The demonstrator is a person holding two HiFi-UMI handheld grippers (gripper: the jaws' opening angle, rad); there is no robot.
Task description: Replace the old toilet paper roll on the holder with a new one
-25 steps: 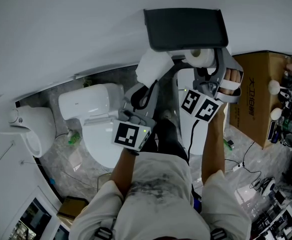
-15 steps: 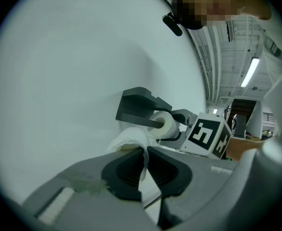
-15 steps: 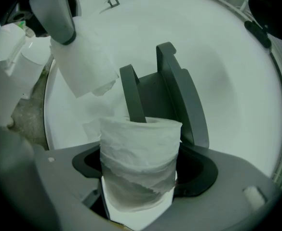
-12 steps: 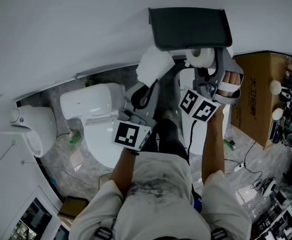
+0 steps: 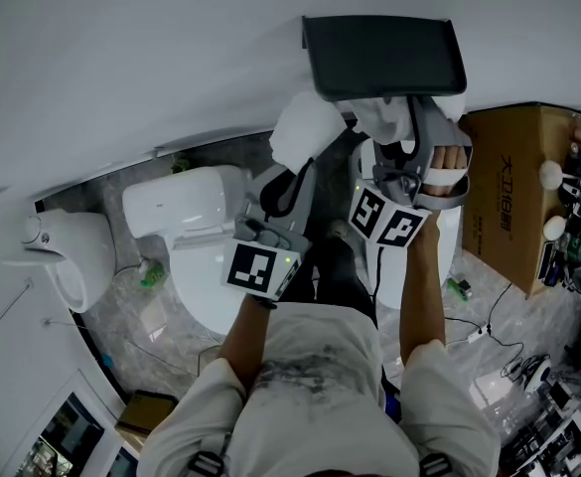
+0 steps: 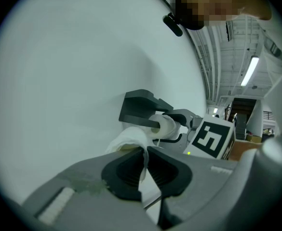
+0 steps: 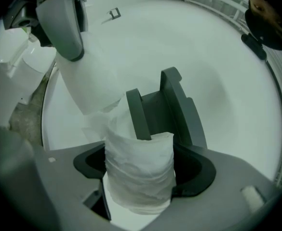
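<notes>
A dark grey holder [image 5: 384,56] hangs on the white wall. Just under it my right gripper [image 5: 399,127] has a thin, crumpled toilet paper roll [image 5: 387,115] between its pads, and its jaws are closing on it. In the right gripper view this roll [image 7: 140,170] fills the gap between the pads, in front of the holder's arm [image 7: 138,114]. My left gripper [image 5: 298,165] is shut on the paper edge of a fuller white roll [image 5: 305,132], held left of the holder. The left gripper view shows a paper sheet [image 6: 143,163] pinched between that gripper's pads.
A white toilet [image 5: 186,217] stands below left, with a white wall fixture [image 5: 67,251] further left. A white bin [image 5: 414,261] sits under the holder. A cardboard box [image 5: 513,187] and cluttered cables [image 5: 568,256] fill the right side.
My right gripper has shifted a little to the left under the holder with the crumpled roll between its pads. The left gripper and its roll have stayed put.
</notes>
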